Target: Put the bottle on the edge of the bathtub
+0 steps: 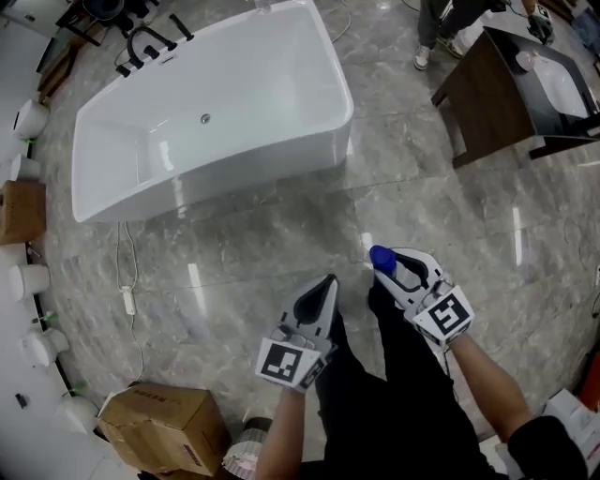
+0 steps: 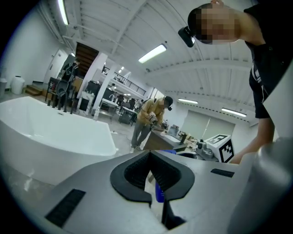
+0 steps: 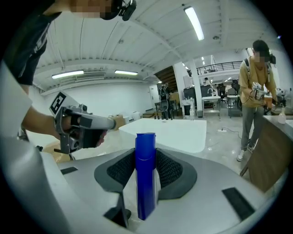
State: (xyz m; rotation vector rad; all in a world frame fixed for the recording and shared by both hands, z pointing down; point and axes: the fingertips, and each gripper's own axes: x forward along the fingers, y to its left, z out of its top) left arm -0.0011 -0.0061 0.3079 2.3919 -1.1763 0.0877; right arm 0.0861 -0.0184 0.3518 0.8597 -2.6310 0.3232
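Note:
A white freestanding bathtub [image 1: 262,94] stands on the grey marble floor at the upper left of the head view, well ahead of both grippers. It also shows in the left gripper view [image 2: 55,132] and the right gripper view [image 3: 178,132]. My right gripper [image 1: 386,264] [image 3: 145,154] is shut on a blue bottle [image 1: 381,255] [image 3: 145,183], which stands upright between the black pads. Beside it, my left gripper [image 1: 326,283] [image 2: 149,155] is shut with nothing in it. Both are held low in front of the person's legs.
A dark wooden vanity [image 1: 492,98] with a white basin stands at the upper right, with a person [image 1: 436,28] [image 2: 149,121] [image 3: 256,96] beside it. A cardboard box [image 1: 164,427] sits at the lower left. A white cable with a plug strip [image 1: 127,300] lies near the tub's front.

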